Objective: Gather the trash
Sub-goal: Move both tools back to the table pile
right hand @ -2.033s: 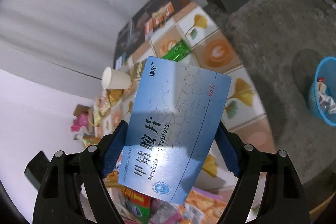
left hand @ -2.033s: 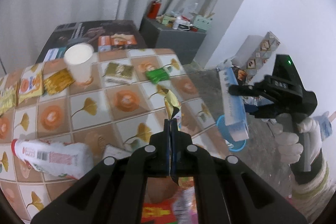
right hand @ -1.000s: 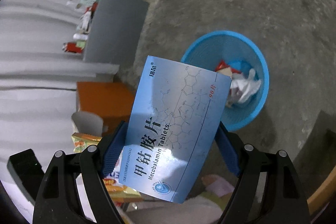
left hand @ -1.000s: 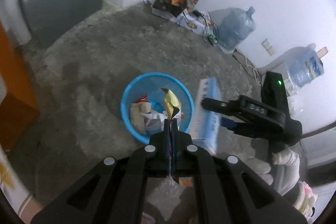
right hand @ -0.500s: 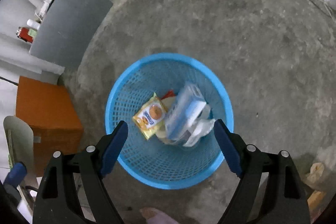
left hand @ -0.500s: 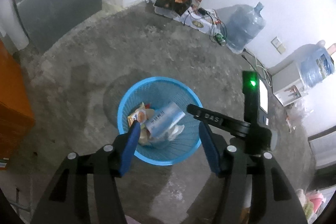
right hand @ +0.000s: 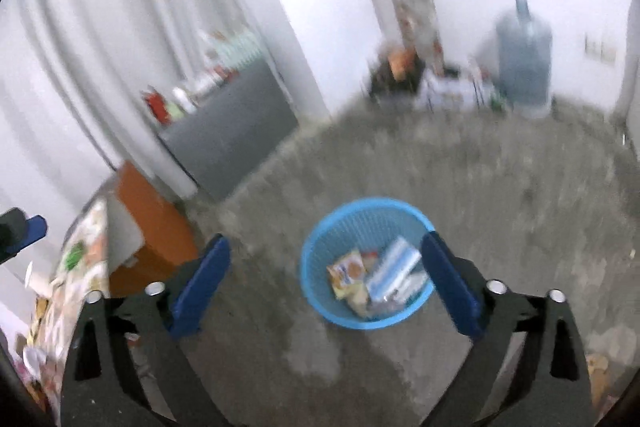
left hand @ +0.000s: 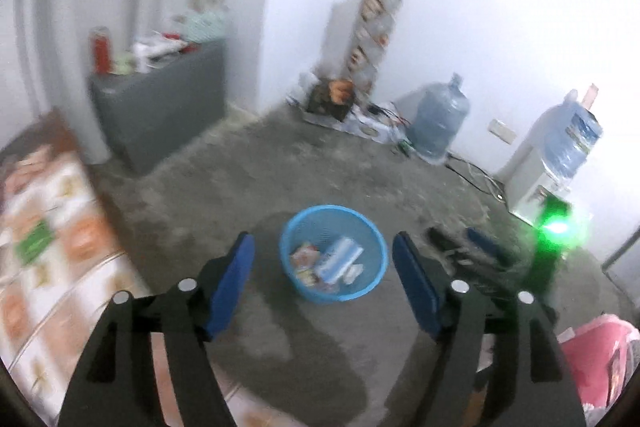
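Note:
A blue mesh basket point(left hand: 372, 281) point(right hand: 360, 205) stands on the concrete floor. Inside it lie a light-blue tablet box point(left hand: 339, 259) point(right hand: 394, 269) and a yellow snack wrapper point(left hand: 304, 254) point(right hand: 346, 271) among other scraps. My left gripper point(left hand: 322, 239) hovers above and short of the basket, its jaws opening with nothing between them. My right gripper point(right hand: 325, 241) is likewise raised, its jaws opening and empty. The right gripper point(left hand: 460, 242) shows at the right of the left wrist view, with a green light on its body. The picture is blurred by motion.
The patterned table point(left hand: 60, 267) point(right hand: 80, 267) with a green packet point(left hand: 34, 237) and other litter lies at the left. A grey cabinet point(left hand: 160, 115), water bottles point(left hand: 438, 123), a dispenser point(left hand: 536, 187) and pink cloth point(left hand: 592, 359) ring the floor.
Both grippers have let go: the tablet box and the wrapper now lie in the basket. Both grippers have risen and drawn back from the basket, with jaws wider apart.

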Action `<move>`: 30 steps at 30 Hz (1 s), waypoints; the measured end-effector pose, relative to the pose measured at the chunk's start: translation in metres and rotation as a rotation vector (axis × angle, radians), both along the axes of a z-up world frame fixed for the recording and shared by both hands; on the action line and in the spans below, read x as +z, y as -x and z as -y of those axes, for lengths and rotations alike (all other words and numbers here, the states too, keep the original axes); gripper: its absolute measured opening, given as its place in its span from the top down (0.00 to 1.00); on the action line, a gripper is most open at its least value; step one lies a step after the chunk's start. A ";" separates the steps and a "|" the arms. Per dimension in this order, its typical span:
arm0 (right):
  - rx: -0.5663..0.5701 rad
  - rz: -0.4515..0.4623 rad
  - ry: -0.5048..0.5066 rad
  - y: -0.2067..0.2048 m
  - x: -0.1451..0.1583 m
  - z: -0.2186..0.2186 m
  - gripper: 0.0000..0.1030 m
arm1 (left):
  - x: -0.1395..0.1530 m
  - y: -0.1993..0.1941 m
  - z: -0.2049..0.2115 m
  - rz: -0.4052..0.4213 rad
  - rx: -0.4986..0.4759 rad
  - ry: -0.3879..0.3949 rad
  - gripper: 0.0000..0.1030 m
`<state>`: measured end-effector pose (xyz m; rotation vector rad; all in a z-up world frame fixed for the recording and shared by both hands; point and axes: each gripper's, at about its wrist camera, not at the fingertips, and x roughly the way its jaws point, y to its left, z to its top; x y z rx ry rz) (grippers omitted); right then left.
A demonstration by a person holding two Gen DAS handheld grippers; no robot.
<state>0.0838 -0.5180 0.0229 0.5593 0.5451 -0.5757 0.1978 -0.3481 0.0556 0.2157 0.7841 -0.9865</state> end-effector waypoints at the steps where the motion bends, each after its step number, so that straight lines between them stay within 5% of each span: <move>1: 0.004 0.021 0.040 0.006 0.013 -0.014 0.08 | 0.010 0.009 -0.027 0.022 0.035 0.010 0.30; 9: 0.138 0.096 0.143 0.032 0.067 -0.084 0.08 | 0.052 0.072 -0.244 0.160 0.440 0.123 0.23; 17: 0.395 0.121 0.041 0.008 0.091 -0.147 0.08 | 0.029 0.127 -0.414 0.194 0.823 0.149 0.21; 23: 0.562 0.096 -0.111 -0.014 0.086 -0.187 0.08 | -0.010 0.141 -0.458 0.098 0.839 0.131 0.21; 30: 0.670 -0.046 -0.239 -0.020 0.051 -0.237 0.16 | -0.057 0.142 -0.464 -0.063 0.786 0.153 0.21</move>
